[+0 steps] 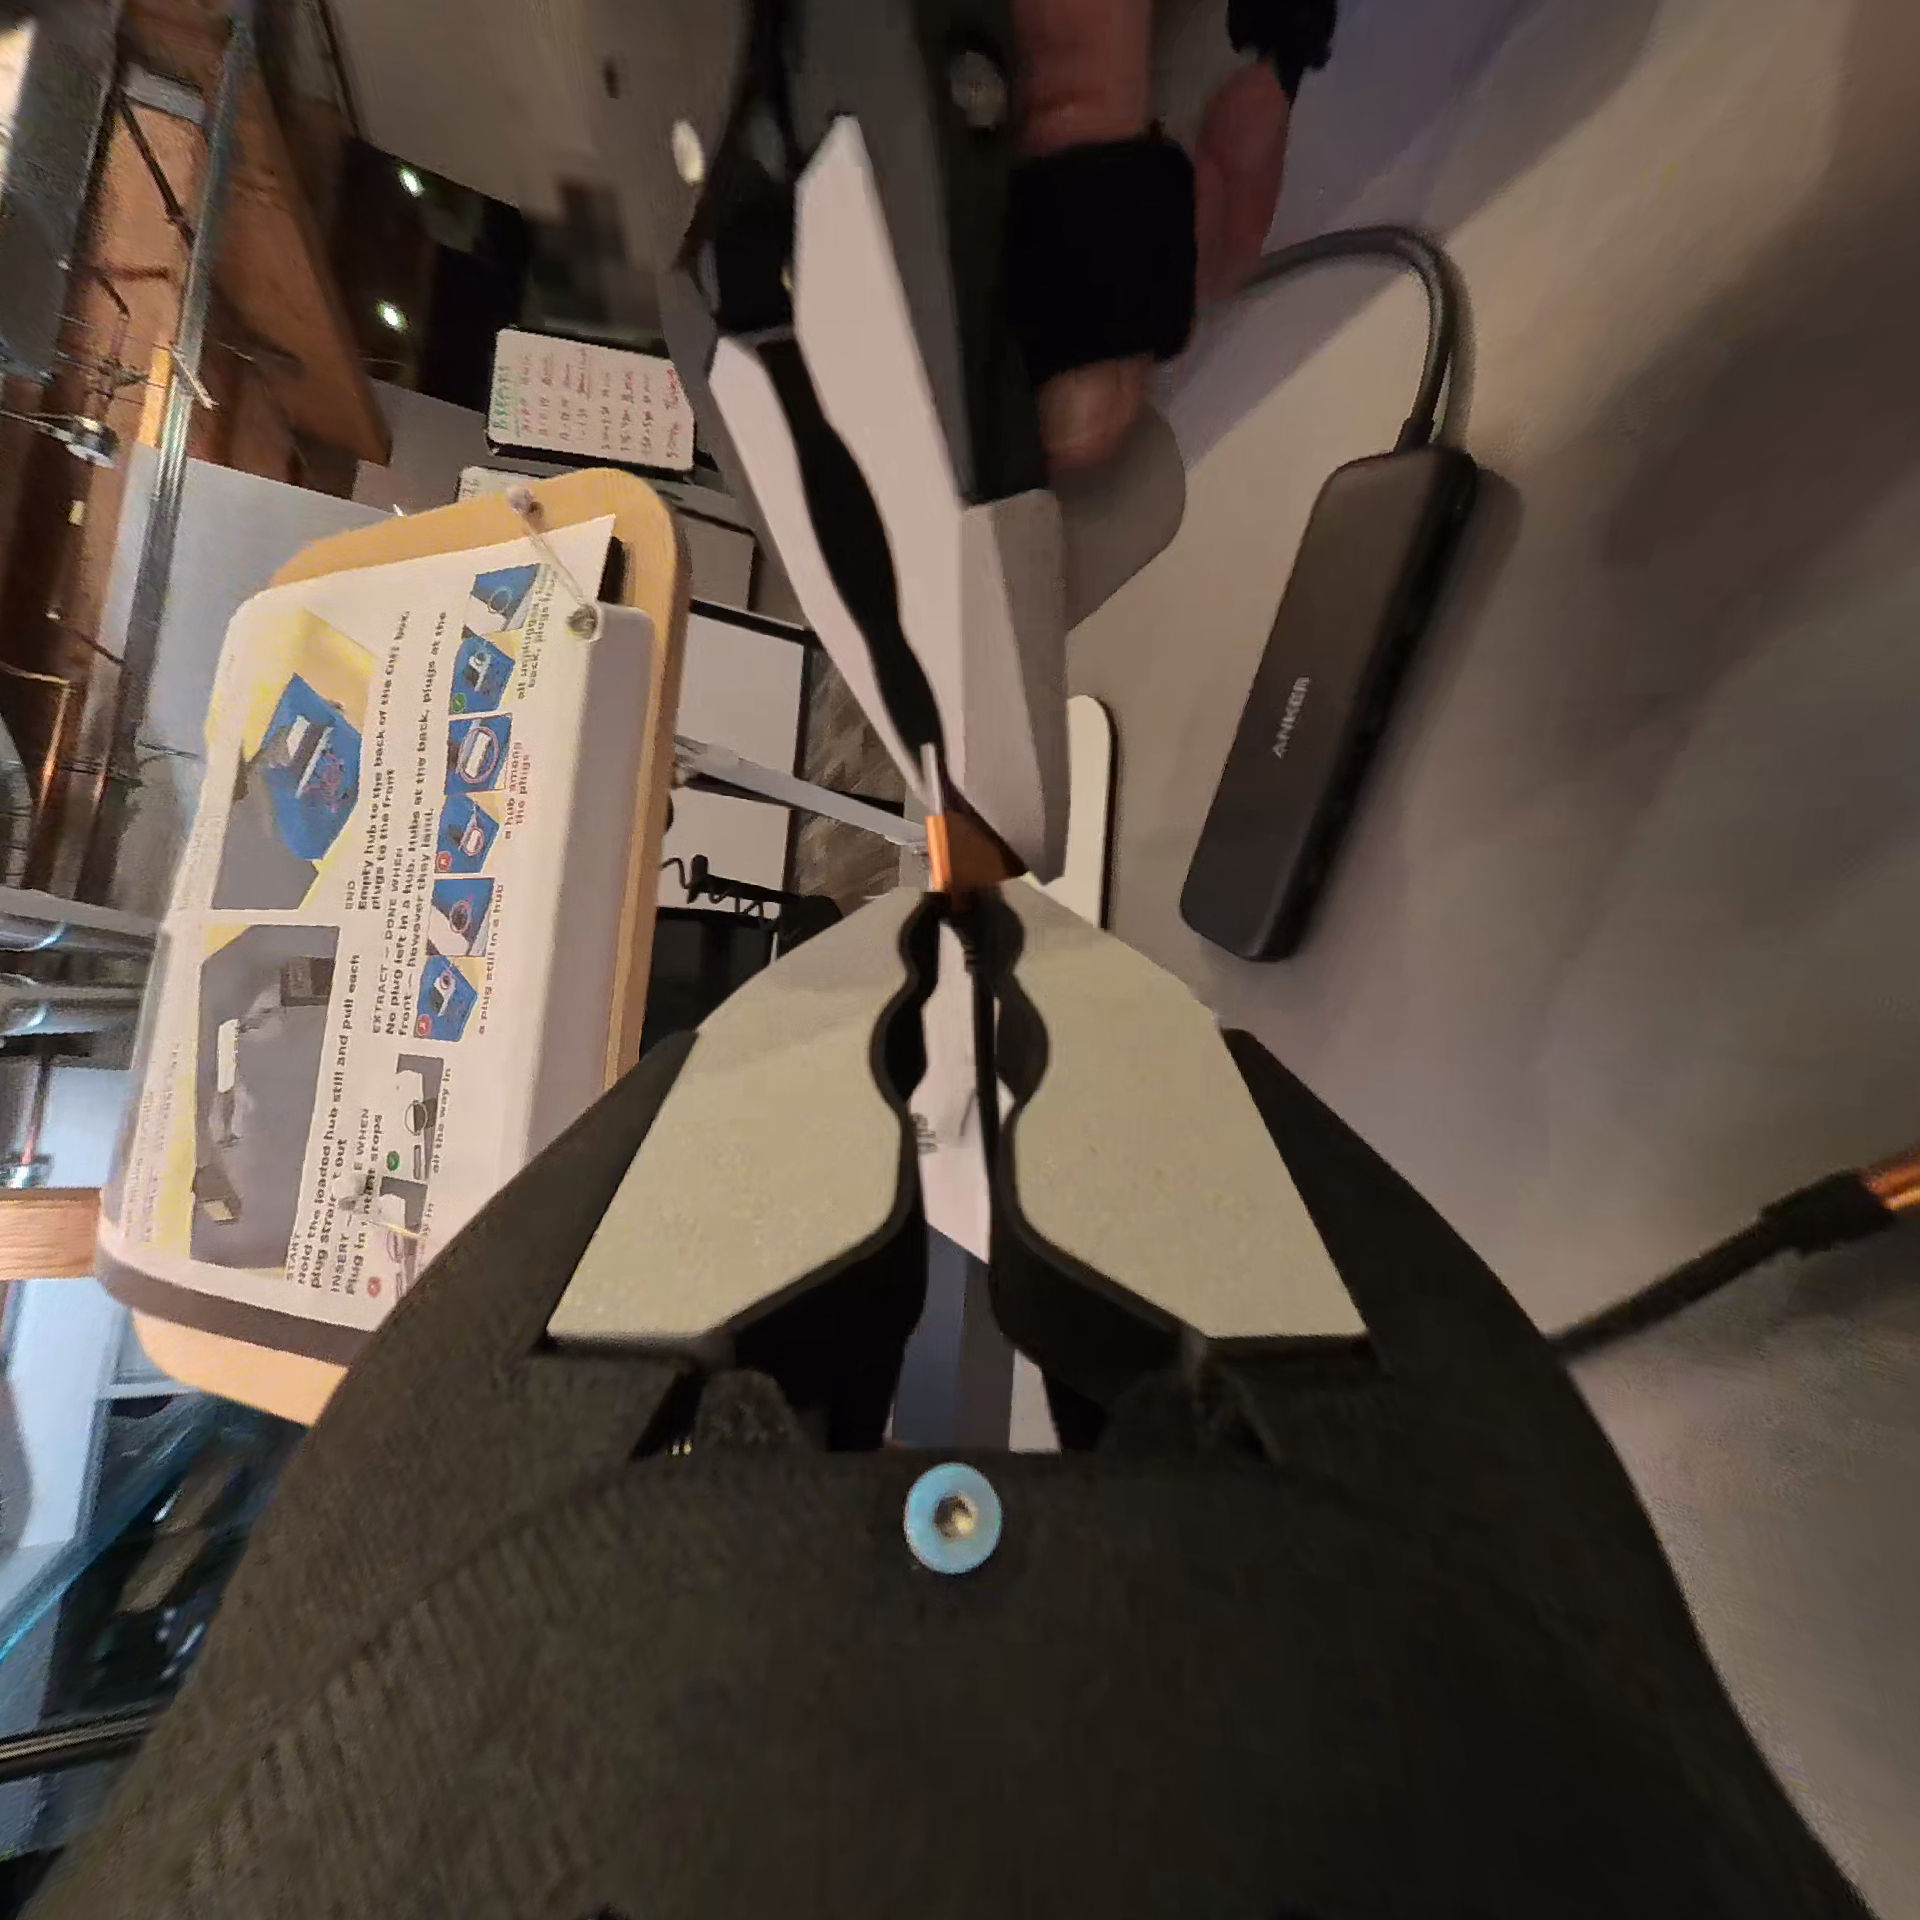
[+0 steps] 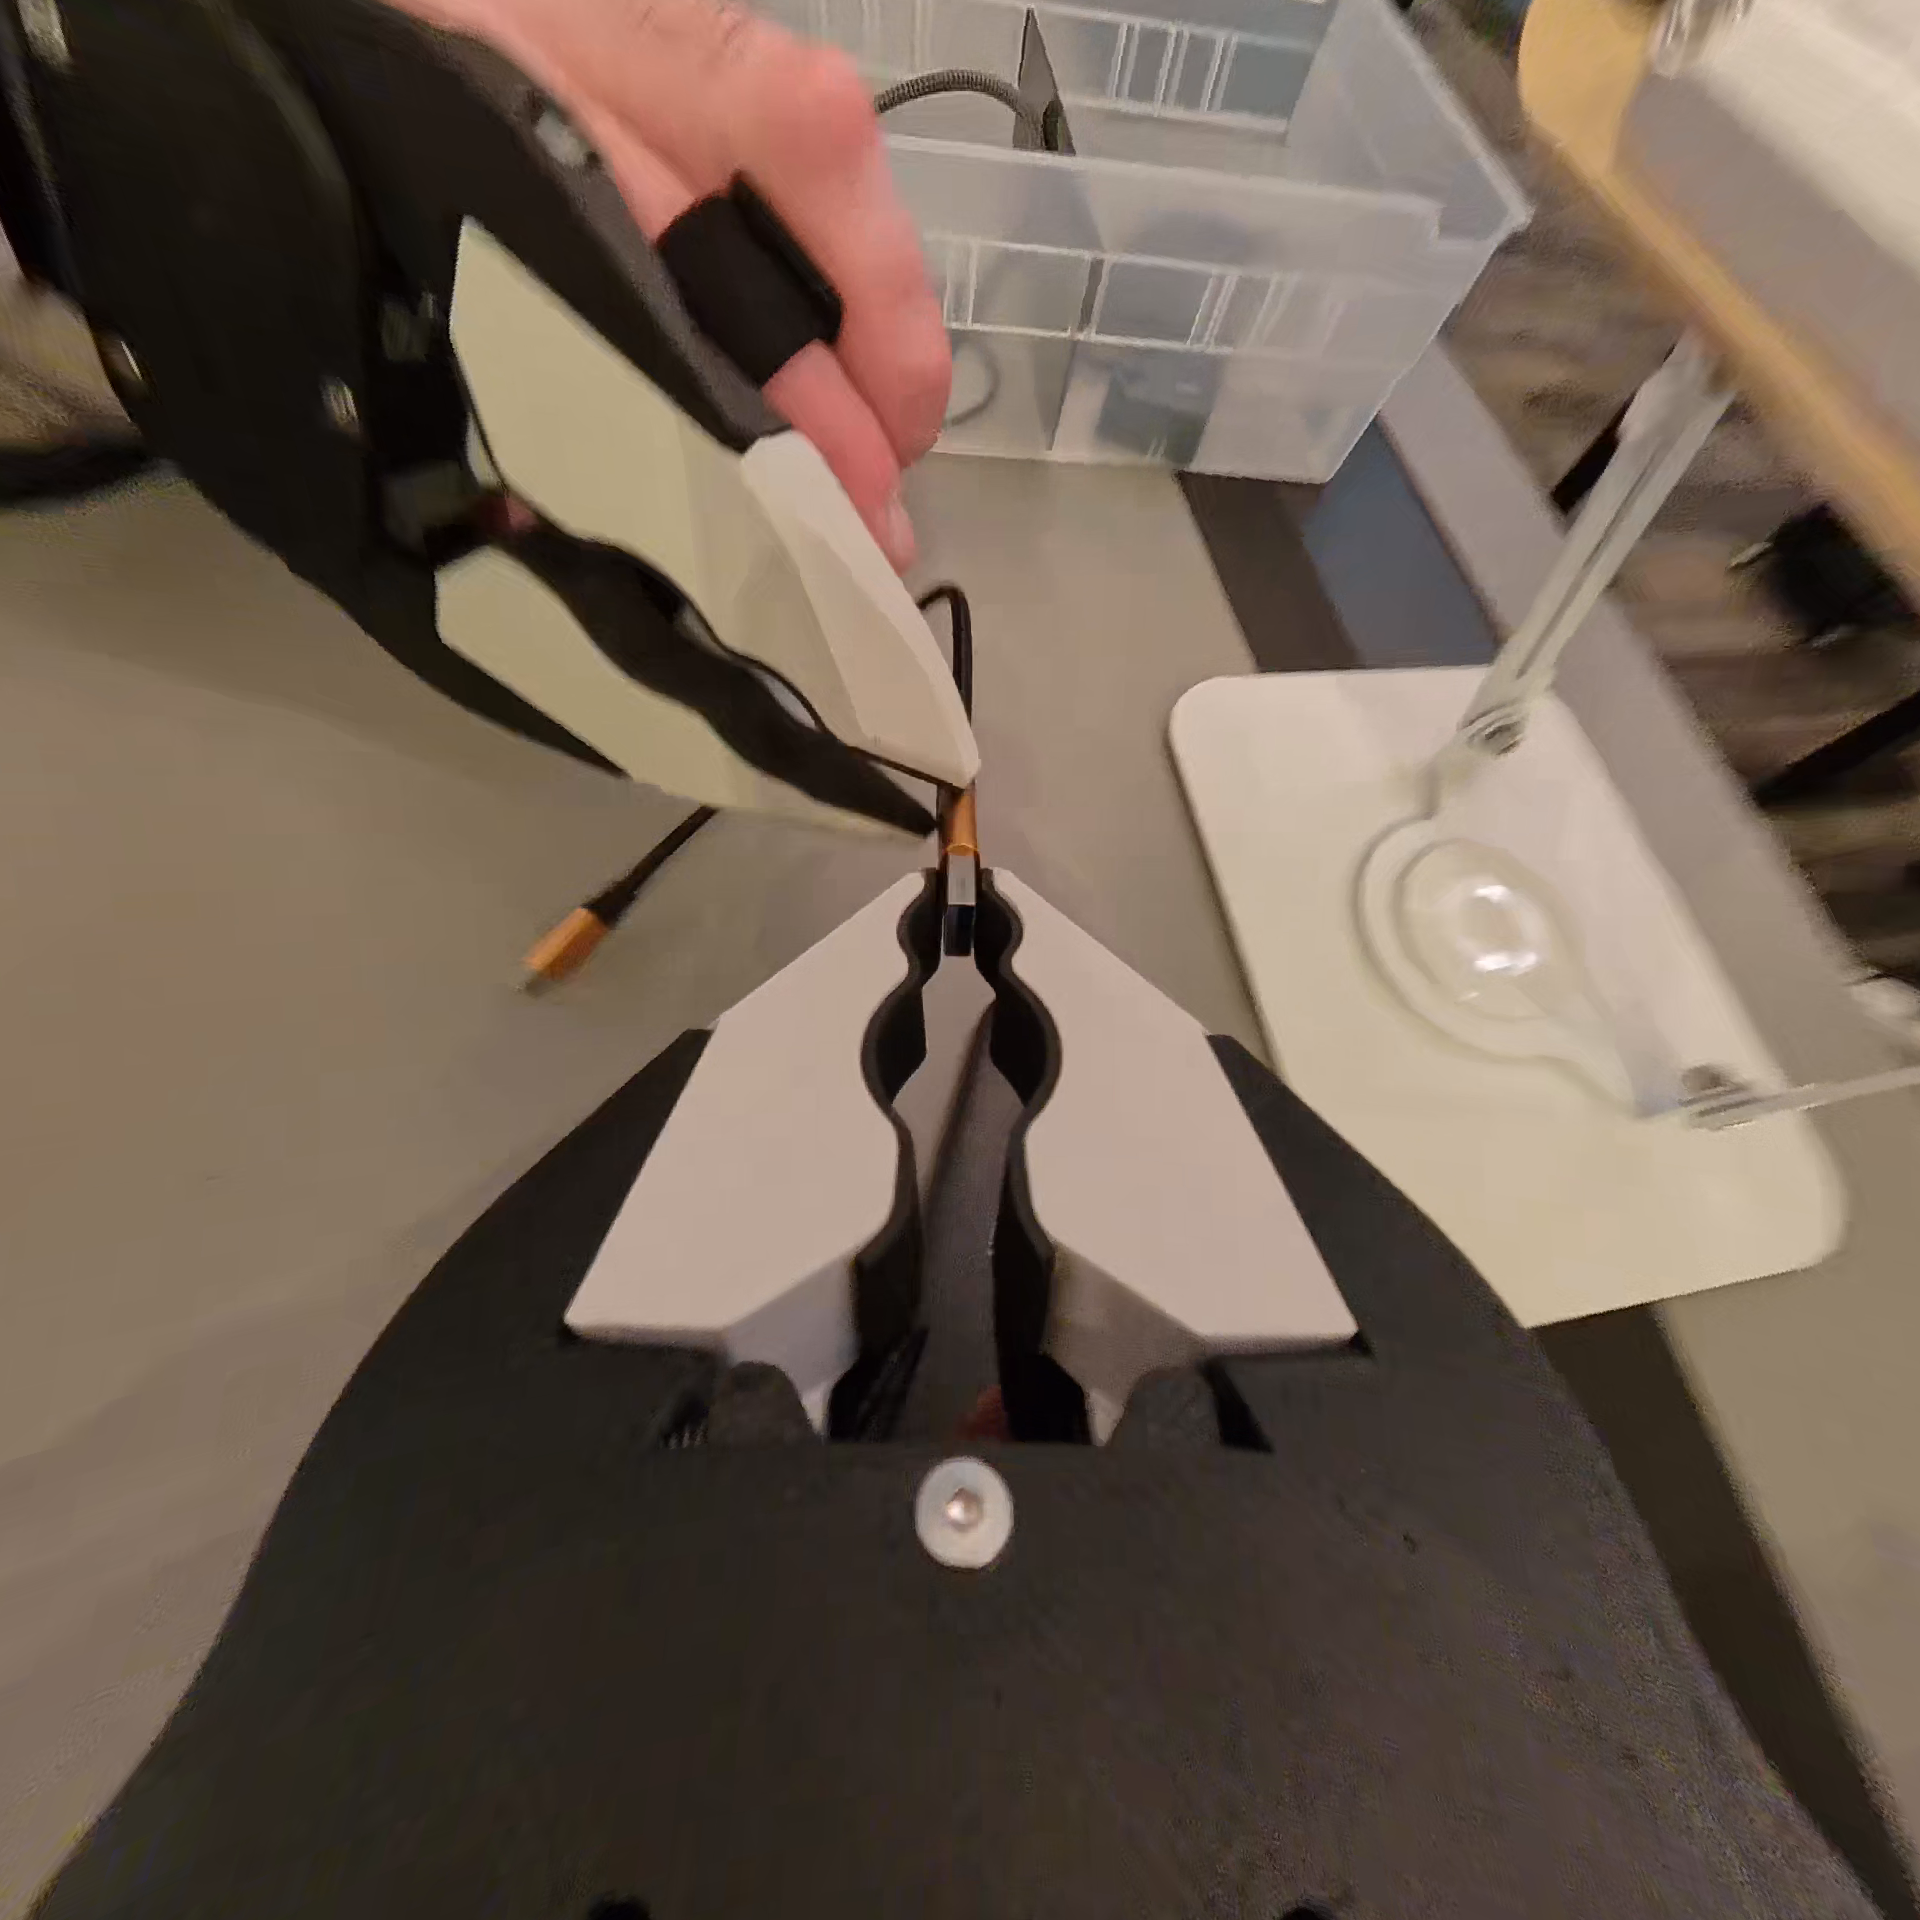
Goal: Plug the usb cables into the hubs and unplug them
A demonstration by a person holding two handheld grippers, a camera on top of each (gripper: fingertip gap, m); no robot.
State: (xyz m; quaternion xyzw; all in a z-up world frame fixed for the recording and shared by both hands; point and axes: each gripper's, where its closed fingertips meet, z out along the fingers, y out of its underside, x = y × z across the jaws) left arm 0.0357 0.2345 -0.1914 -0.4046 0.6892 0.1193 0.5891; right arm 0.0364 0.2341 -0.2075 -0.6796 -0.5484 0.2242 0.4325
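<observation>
Workshop or lab: instruction sheet (image 1: 343, 935) on stand, exposed ceiling beams (image 1: 301, 260).

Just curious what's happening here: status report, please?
Left claw shut on usb cable. Right claw shut on its orange plug. Hub lies apart. No obstruction.

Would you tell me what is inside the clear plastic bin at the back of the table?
The clear plastic bin has divider walls. A braided grey cable arcs over its rear compartment, and dark items show dimly through the front wall. The frosted plastic keeps me from identifying them.
</observation>
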